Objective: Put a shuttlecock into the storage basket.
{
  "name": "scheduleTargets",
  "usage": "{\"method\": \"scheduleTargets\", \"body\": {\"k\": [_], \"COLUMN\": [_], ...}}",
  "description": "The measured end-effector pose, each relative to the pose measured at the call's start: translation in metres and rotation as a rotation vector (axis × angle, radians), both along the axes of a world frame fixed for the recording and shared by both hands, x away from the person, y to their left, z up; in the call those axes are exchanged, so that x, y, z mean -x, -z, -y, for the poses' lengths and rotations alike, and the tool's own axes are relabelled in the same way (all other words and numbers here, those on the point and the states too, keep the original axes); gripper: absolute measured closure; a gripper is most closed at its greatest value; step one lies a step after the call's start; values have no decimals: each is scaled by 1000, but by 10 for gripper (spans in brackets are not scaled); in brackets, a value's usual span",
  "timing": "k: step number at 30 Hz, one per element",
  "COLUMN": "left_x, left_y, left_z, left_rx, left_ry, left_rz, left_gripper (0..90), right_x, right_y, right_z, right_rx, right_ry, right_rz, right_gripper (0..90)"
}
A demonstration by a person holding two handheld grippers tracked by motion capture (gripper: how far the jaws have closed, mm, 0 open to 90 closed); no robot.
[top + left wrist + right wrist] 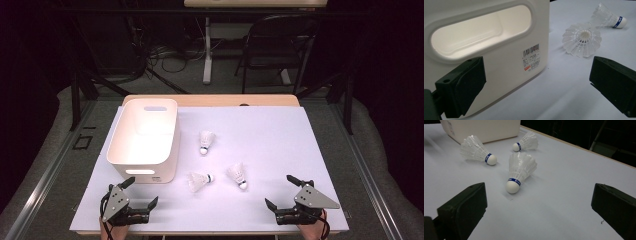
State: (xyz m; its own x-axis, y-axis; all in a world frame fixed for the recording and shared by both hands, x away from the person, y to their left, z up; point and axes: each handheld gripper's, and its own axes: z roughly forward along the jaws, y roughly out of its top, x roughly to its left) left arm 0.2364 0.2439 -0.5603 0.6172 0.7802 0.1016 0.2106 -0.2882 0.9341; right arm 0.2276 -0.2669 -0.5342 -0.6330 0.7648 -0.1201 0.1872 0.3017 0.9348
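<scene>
On table, white bin (144, 142), three shuttlecocks (200, 181) beside

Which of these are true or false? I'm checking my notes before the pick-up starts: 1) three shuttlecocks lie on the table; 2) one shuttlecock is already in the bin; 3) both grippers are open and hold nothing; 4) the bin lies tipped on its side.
1) True: three shuttlecocks lie on the white table.
2) False: all three lie outside the white bin, to its right.
3) True: the left gripper and the right gripper have their fingers spread, nothing between them.
4) False: the bin stands upright, opening upward.
</scene>
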Motion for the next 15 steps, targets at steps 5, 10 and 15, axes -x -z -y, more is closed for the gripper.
{"method": "scheduleTargets", "body": {"k": [5, 10, 15], "left_x": [0, 0, 0], "left_y": [0, 0, 0], "left_z": [1, 1, 1], "left_rx": [2, 1, -2], "left_ry": [1, 3, 3], "left_rz": [0, 2, -2], "left_gripper": [5, 5, 6], "right_x": [-1, -2, -5], "right_y": [-1, -3, -4], "right_z": [-1, -6, -13], "right_rx": [7, 15, 19], "right_ry": [15, 25, 25], "right_rz": [-18, -37, -68], "right_gripper": [0, 0, 0]}}
